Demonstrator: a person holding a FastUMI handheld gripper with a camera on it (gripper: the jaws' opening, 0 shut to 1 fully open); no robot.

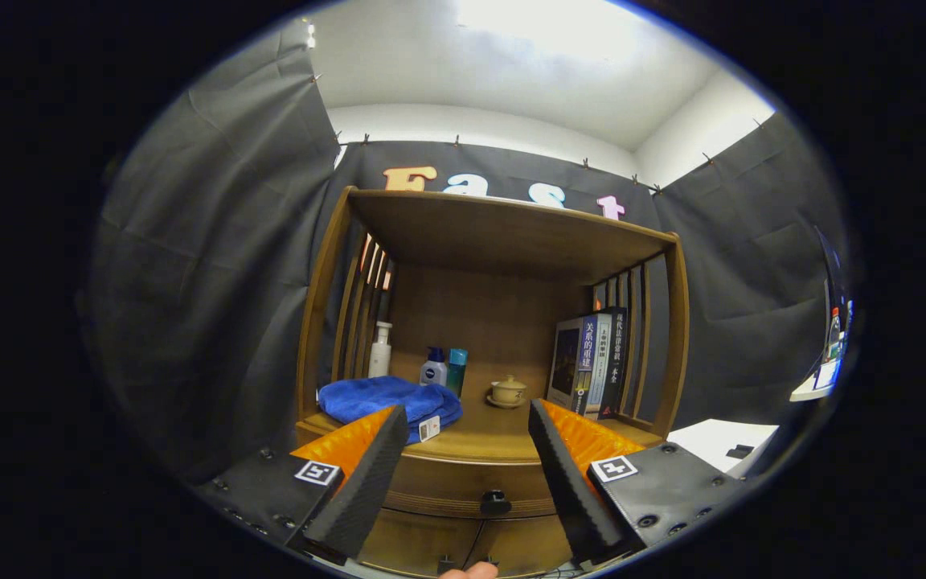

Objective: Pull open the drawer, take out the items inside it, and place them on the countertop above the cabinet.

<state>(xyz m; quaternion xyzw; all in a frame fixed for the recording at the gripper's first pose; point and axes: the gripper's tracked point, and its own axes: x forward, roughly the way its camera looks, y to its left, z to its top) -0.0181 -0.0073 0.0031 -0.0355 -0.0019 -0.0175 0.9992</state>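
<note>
my fingers point(467, 426) are spread wide apart, holding nothing. the closed wooden drawer with its dark round knob point(495, 502) sits between them at 6 o'clock, below the wooden cabinet surface point(487, 438) carrying a folded blue towel point(387, 400) at 11 o'clock.

My gripper point(467, 450) has ribbed, matt fingers point(366, 482), spread wide apart. Ahead, the cabinet point(503, 241) and its drawer point(447, 482) are smooth, satin-finished wood with a dark knob point(495, 503). The towel point(387, 400) is soft plush cloth; the bottles point(433, 368) look like glossy plastic.
</note>
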